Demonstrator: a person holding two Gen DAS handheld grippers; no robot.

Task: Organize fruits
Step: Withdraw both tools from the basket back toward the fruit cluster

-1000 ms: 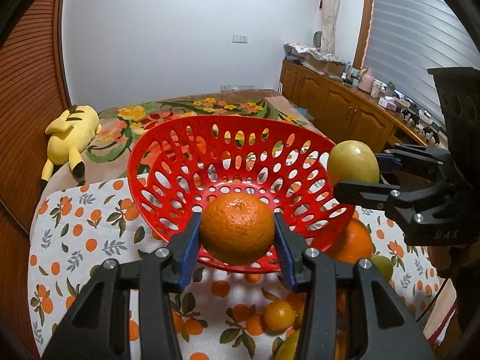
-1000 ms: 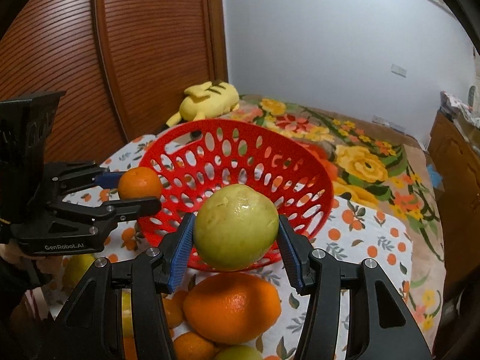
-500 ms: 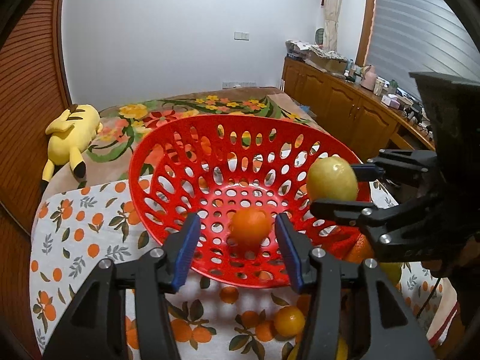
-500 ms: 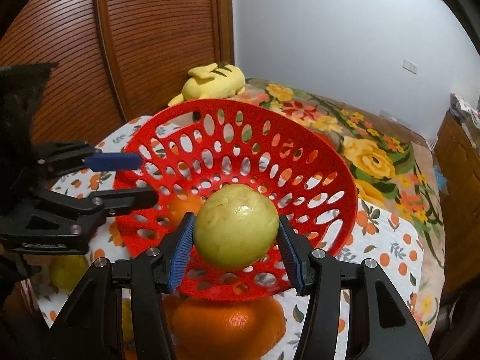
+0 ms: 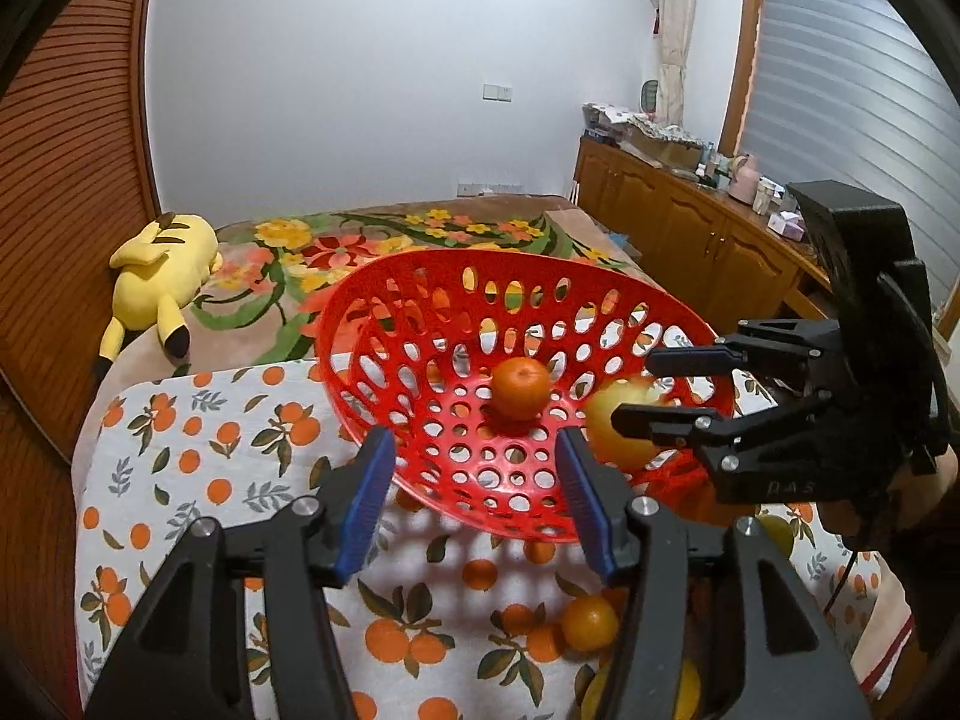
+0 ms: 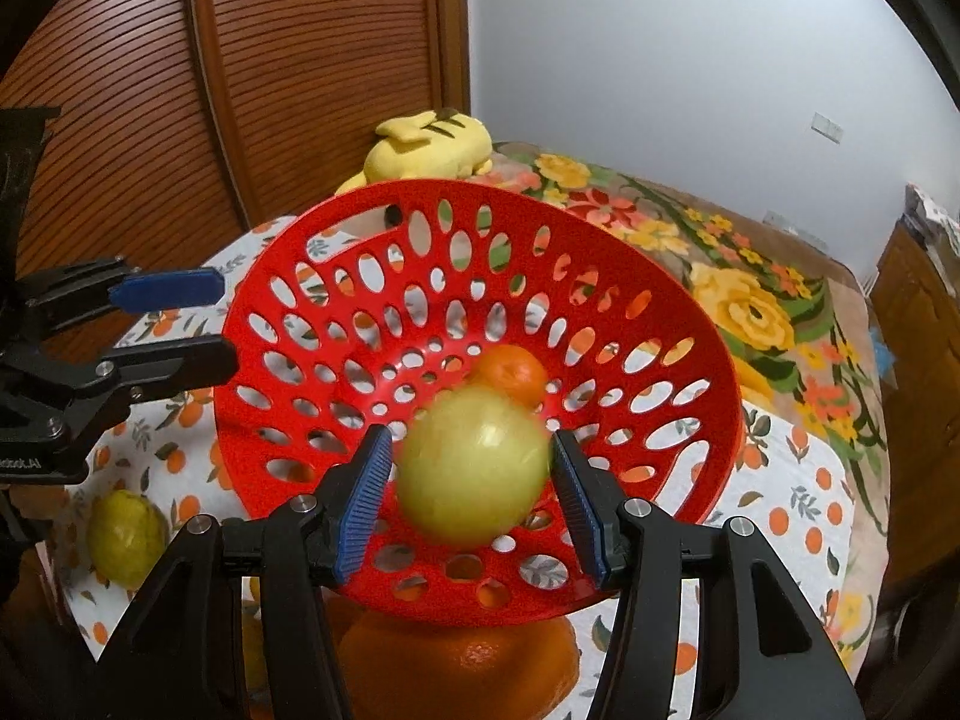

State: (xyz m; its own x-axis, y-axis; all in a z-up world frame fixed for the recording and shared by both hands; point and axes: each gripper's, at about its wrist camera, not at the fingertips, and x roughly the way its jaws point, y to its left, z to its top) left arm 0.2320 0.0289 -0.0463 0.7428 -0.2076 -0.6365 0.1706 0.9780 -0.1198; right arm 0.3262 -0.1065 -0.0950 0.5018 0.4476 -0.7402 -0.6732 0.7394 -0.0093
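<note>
Since the earlier frames, the small orange point(image 5: 521, 388) has left the left gripper point(image 5: 474, 495) and now lies on the perforated floor of the red basket point(image 5: 384, 294); the left jaws have just been opening, and nothing is between them.

Left wrist view: the blue pads point(image 5: 365, 498) stand spread just short of the basket's near rim, apart from the fruit. At right, the right gripper point(image 5: 645, 387) reaches over the basket's rim with a yellow-green fruit point(image 5: 618, 429) between its fingers. The basket rests on an orange-print cloth point(image 5: 198, 438); a second small orange point(image 5: 588, 623) lies on the cloth below the basket. A yellow plush toy point(image 5: 159, 276) lies on the floral blanket point(image 5: 336, 246) behind.

Right wrist view: the right gripper point(image 6: 474, 495) pinches the yellow-green fruit point(image 6: 474, 465), somewhat blurred, over the inside of the basket point(image 6: 312, 252). The small orange point(image 6: 510, 375) sits just behind it, on the basket floor. A large orange point(image 6: 462, 660) lies under the basket's near rim; another yellow-green fruit point(image 6: 126, 534) rests on the cloth at left, below the left gripper point(image 6: 225, 324), whose jaws stand apart beside the basket's rim.
</note>
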